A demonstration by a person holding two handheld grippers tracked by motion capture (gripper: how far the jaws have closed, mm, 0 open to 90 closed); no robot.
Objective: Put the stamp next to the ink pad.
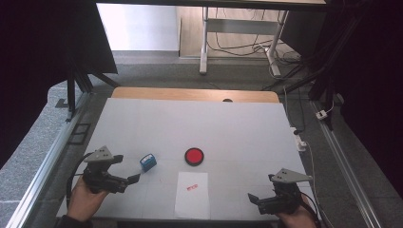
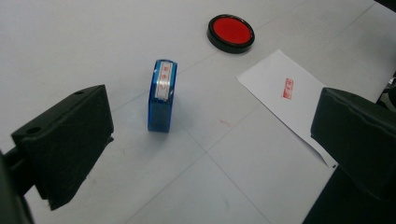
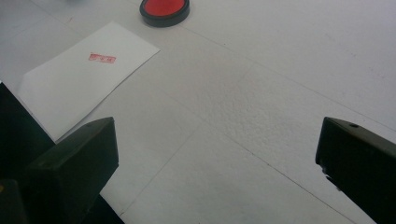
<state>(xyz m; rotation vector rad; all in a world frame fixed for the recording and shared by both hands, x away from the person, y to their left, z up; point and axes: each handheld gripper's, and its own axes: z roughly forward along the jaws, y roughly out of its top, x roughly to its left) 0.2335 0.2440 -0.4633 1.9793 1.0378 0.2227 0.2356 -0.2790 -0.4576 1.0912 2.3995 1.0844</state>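
each hand carries a black handheld gripper. the left gripper (image 1: 129, 172) has a blocky black body with a grey three-cornered plate on top, dotted with small holes, and a dark cable looping from its rear. the right gripper (image 1: 259, 199) is the same build, with its own grey plate. in the gripper views the jaws are matt black, thick, chamfered blocks, each with a small round screw hole near its upper edge.
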